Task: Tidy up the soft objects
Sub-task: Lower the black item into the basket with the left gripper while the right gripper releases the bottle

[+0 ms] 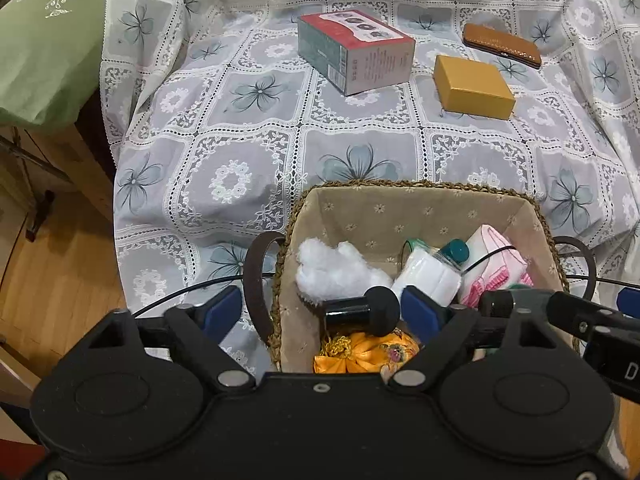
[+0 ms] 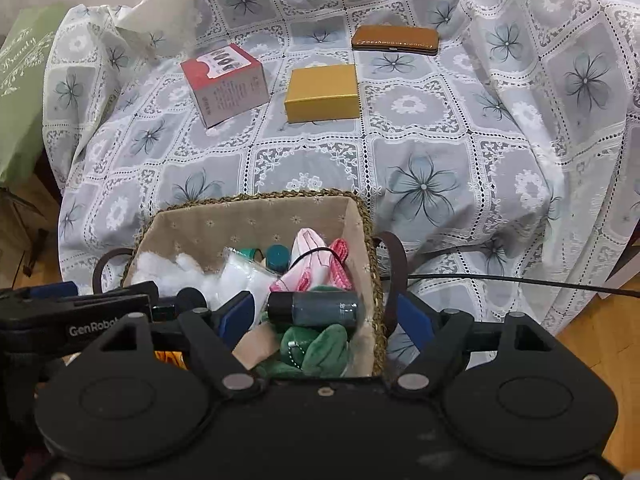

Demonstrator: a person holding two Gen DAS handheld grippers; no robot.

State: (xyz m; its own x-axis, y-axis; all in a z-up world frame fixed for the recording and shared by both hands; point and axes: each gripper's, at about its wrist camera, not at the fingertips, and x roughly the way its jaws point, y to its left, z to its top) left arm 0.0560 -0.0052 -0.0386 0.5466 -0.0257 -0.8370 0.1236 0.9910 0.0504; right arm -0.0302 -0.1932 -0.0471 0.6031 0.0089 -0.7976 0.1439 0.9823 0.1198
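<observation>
Lying crosswise, cap toward frame left, one grey bottle (image 2: 316, 308) sat loose between the right gripper's (image 2: 326, 316) spread jaws. The left gripper (image 1: 324, 312) gaped too, around one black bottle (image 1: 360, 311). Three items stayed on the cloth (image 2: 420, 184): two boxes, one case.

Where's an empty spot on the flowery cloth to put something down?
The wide stretch between the woven lined basket and the red box and yellow box is bare. Inside the basket it is crowded.

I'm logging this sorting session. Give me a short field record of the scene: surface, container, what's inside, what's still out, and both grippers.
surface: lace floral cloth
container: lined woven basket near the front edge
inside: white stuffing, pink cloth, yellow pouch, green plush
still out: red box, yellow box, brown case
left gripper: open, at basket's left wall
right gripper: open, at basket's right wall
</observation>
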